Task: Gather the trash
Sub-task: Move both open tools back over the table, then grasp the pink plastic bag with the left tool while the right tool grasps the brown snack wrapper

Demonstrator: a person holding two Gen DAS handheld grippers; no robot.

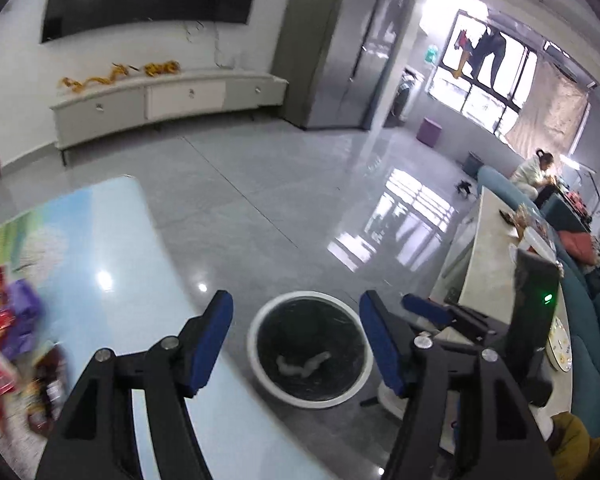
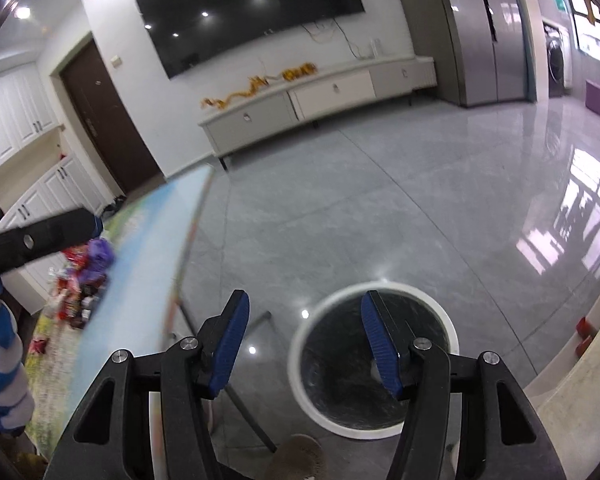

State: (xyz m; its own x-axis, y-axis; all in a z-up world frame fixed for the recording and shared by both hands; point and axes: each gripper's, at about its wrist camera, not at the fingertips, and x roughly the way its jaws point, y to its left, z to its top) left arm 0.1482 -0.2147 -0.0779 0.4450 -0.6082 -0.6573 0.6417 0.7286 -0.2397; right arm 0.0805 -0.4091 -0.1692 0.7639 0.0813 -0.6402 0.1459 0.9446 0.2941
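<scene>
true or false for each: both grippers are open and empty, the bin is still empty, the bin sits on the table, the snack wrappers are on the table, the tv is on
1. The left gripper and right gripper are both open and empty. True.
2. The trash bin is empty. False: a pale crumpled piece lies at its bottom.
3. The bin sits on the table. False: it stands on the grey floor beside the table.
4. Colourful wrappers lie on the table. True.
5. The TV is showing a picture. False: its screen is dark, with only ceiling lights reflected.
</scene>
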